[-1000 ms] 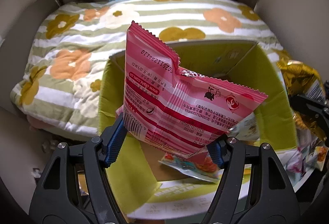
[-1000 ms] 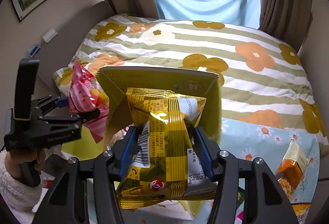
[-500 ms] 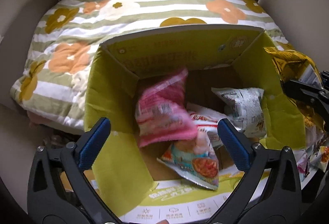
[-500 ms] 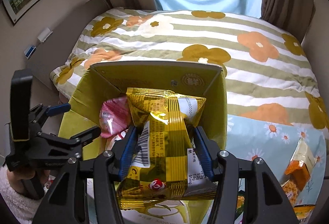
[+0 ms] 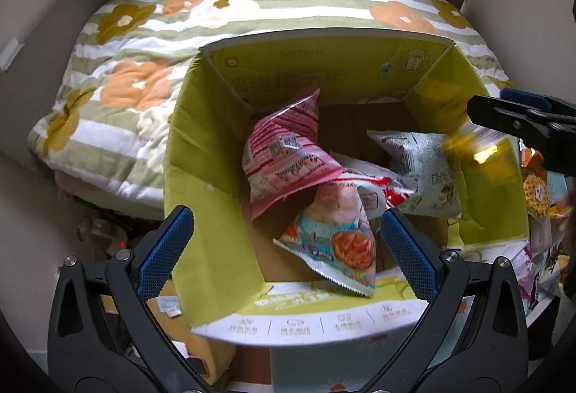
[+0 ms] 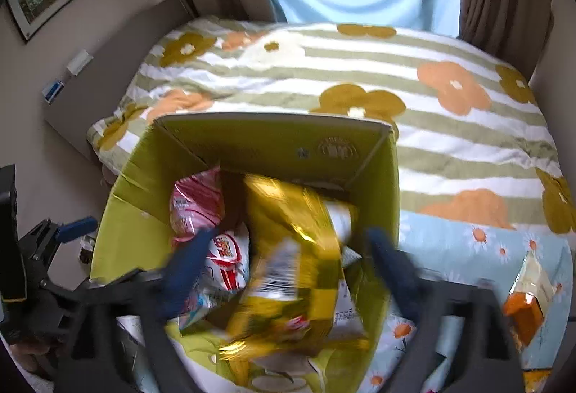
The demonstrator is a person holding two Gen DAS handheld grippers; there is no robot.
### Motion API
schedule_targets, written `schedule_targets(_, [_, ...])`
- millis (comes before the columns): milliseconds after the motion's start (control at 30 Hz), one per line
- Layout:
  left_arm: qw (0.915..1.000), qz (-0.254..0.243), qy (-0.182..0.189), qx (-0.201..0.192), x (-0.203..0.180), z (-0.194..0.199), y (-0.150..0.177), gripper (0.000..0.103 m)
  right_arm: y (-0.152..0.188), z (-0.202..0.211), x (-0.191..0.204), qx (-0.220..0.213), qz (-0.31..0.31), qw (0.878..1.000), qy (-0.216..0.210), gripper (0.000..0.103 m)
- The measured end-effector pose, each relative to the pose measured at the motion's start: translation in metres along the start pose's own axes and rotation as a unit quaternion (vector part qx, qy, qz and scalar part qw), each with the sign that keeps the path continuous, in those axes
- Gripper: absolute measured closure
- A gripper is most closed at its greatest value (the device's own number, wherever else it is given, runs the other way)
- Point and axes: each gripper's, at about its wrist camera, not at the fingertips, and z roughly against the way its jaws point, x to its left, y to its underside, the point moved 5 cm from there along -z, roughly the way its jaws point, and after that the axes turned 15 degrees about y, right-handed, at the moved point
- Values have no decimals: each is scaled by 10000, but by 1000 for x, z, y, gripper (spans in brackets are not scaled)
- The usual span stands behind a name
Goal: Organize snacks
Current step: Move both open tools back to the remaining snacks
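1. Here, the left gripper (image 5: 288, 245) hangs over the near edge of the open cardboard box (image 5: 201, 177), its blue-padded fingers (image 5: 163, 249) spread wide with nothing between them.
2. Just beyond those fingers, toward 12 o'clock, the pink snack bag (image 5: 284, 159) lies inside the box, leaning against the left inner wall.
3. Under its lower edge sits a teal-and-white snack packet (image 5: 334, 241), and between the two a red-and-white wrapper (image 5: 378, 187) pokes out.
4. At 2 o'clock from the pink bag, a grey-white snack bag (image 5: 421, 169) rests against the right inner wall.
5. The right gripper (image 6: 288, 270) is blurred by motion; its blue fingers (image 6: 187, 267) stand wide apart on either side of the yellow foil snack bag (image 6: 295, 263) without pinching it.
6. That yellow bag is over the box's right half, its outline smeared, so whether it rests on the other packets cannot be told.
7. In the right wrist view the box sits at the foot of a striped floral quilt (image 6: 360, 76), which fills the 12 o'clock direction.
8. At 3 o'clock from the box, an orange-and-white snack pack (image 6: 525, 303) lies on a light blue daisy-print cloth (image 6: 450, 249).
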Motion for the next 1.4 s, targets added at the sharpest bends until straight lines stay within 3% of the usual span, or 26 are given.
schedule_targets(433, [9997, -89, 201, -123, -15, 20, 21, 0, 26, 29, -4, 12, -250, 9996, -138, 0])
schedule_targets(700, [9975, -529, 432, -192, -42, 30, 20, 0, 39, 57, -21, -126, -630, 9979, 49, 0])
schedule_targets(1133, [9793, -1487, 1370, 111, -148, 18, 40, 0, 94, 114, -103, -126, -1267, 9889, 771, 0])
schedule_targets(1400, [9760, -1555, 1520, 135, -224, 18, 67, 0, 156, 155, -182, -45, -1245, 9860, 1105, 0])
